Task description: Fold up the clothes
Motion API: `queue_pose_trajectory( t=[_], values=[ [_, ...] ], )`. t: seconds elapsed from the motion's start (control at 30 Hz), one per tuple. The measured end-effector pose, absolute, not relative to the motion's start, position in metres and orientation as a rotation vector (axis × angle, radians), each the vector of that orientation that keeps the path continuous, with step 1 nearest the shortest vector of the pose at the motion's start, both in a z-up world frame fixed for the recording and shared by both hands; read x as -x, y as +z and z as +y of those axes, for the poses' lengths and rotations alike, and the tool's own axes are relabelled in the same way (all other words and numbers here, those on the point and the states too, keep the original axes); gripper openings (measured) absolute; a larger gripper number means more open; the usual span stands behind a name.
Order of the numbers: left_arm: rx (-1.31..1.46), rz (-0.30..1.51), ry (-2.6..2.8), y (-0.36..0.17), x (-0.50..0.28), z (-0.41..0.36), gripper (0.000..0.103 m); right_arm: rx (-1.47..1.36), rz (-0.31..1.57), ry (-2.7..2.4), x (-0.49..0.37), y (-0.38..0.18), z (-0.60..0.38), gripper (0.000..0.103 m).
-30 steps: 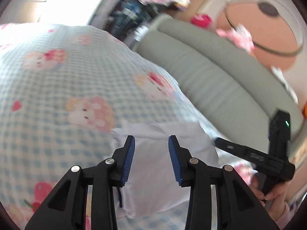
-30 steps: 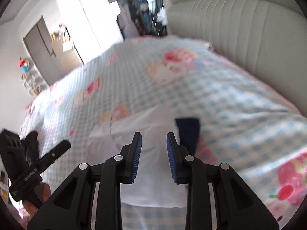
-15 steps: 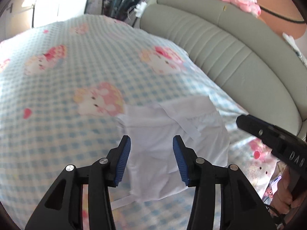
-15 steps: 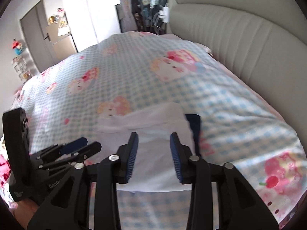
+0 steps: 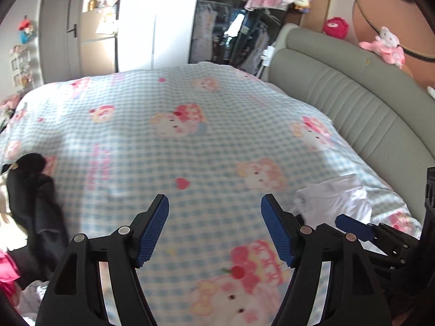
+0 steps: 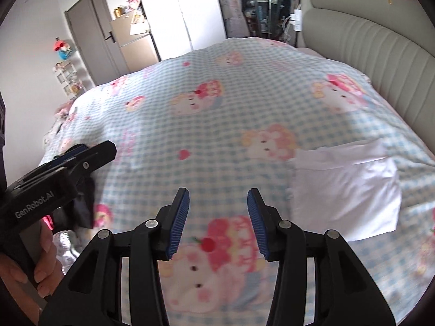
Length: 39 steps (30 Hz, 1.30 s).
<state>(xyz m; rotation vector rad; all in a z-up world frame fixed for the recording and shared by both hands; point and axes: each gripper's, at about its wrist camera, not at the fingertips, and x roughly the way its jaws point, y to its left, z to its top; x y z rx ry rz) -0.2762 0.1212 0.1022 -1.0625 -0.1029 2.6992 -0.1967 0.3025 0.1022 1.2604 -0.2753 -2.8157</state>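
Both claws have pulled back off the white garment (image 6: 345, 187), which lies folded flat on the bed (image 6: 217, 114) at 3 o'clock; left claw (image 5: 214, 228) gapes wide, right claw (image 6: 217, 217) too, both empty.

White folded garment (image 6: 345, 190) on blue-checked, pink-cartoon bedspread (image 6: 217, 125); dark clothes (image 5: 38, 203)

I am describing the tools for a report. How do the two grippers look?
The left gripper and the right gripper look the same: black angular plastic arms with silver rivets, and blue ribbed pads on the fingers. The left one's body carries white "GenRobot.AI" lettering.
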Motion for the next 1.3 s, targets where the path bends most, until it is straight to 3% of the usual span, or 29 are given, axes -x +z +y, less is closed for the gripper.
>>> queue_pose_trajectory(
  t=[0.4, 0.5, 0.9, 0.97, 1.3],
  values=[
    [1.111, -0.037, 2.963, 0.085, 0.186, 0.005, 0.073, -1.220, -0.060, -2.830, 0.130, 0.111, 0.195, 0.047],
    [1.084, -0.001, 3.004, 0.082, 0.148, -0.013, 0.079, -1.158, 0.021, -2.824, 0.096, 0.114, 0.173, 0.048],
    [1.091, -0.036, 2.997, 0.061, 0.044, -0.029, 0.081, -1.173, 0.039, -2.772, 0.007, 0.085, 0.148, 0.050],
    [1.097, -0.052, 2.987, 0.058, 0.039, -0.028, 0.081, -1.184, 0.019, -2.769, 0.001, 0.081, 0.151, 0.058],
    [1.098, -0.068, 3.018, 0.063, 0.006, -0.017, 0.083, -1.188, -0.024, -2.800, -0.032, 0.079, 0.168, 0.062]
  ],
)
